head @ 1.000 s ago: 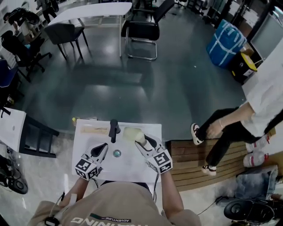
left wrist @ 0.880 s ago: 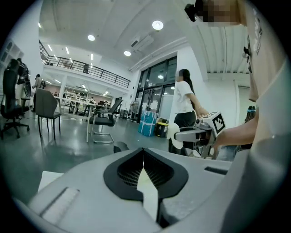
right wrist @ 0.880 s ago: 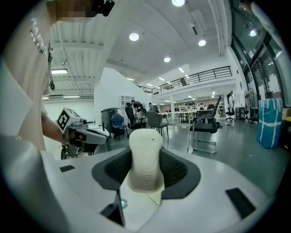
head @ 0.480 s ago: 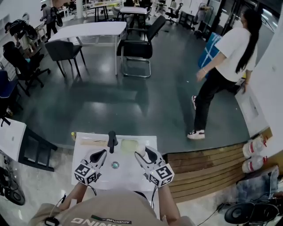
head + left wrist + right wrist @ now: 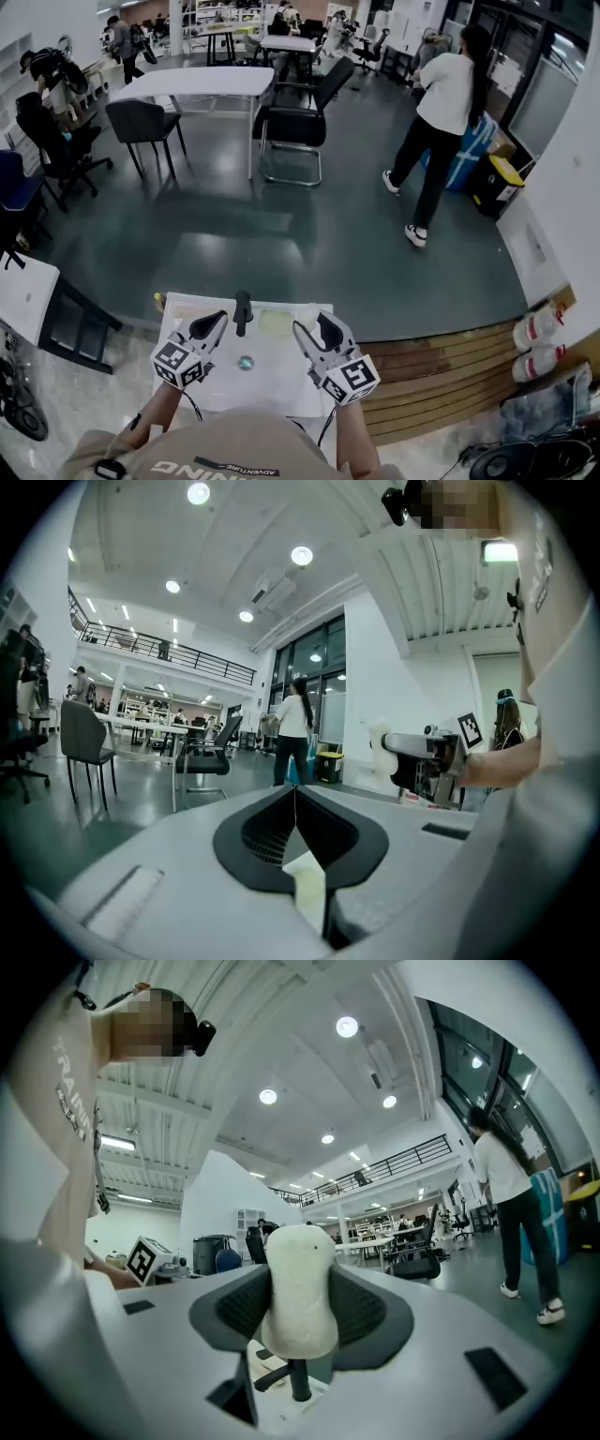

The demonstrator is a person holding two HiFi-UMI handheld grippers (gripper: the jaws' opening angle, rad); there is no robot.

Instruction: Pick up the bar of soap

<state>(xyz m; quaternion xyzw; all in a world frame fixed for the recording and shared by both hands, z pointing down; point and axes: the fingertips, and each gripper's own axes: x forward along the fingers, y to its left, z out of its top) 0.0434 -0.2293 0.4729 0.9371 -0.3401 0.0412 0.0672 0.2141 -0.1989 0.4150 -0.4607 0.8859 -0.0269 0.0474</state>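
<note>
Beige printed T-shirt, grey left gripper, grey right gripper, black-and-white marker cubes

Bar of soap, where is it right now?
In the right gripper view, the bar of soap stands clamped between the jaws of the right claw, with the black faucet showing just beneath it.

Bar of soap between the jaws matt, chalky; right gripper shell smooth grey plastic, pads ribbed black.
</note>
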